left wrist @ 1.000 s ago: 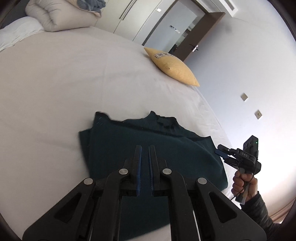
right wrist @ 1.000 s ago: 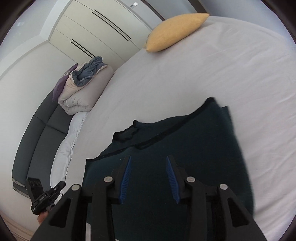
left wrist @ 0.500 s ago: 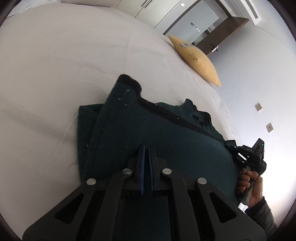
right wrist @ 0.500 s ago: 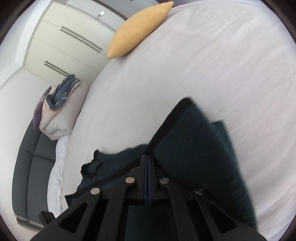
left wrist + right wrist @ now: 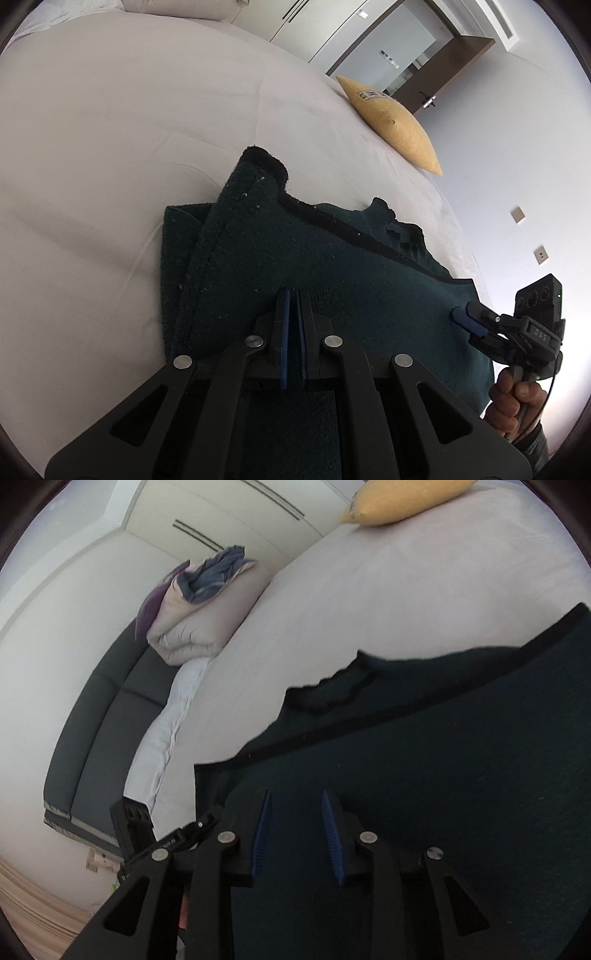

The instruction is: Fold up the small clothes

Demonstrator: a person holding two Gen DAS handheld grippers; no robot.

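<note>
The dark green sweater [image 5: 332, 277] lies partly folded on the bed [image 5: 110, 129], its long axis running between both grippers. The left gripper [image 5: 291, 295] is closed, apparently pinching the near edge. The right gripper [image 5: 295, 797], its jaws opening with nothing pressed between them, hovers directly above the sweater's other end.

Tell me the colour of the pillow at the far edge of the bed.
Mustard yellow pillow, clearest in the left wrist view.

Looks like we're in a bedroom at home: a big bed [image 5: 110, 110] with a white sheet, a yellow pillow [image 5: 395, 125] at its edge, and a folded duvet [image 5: 199, 627] piled on a dark sofa [image 5: 107, 716]. We've also got built-in wardrobes [image 5: 221, 520] and a wooden door [image 5: 443, 74].
</note>
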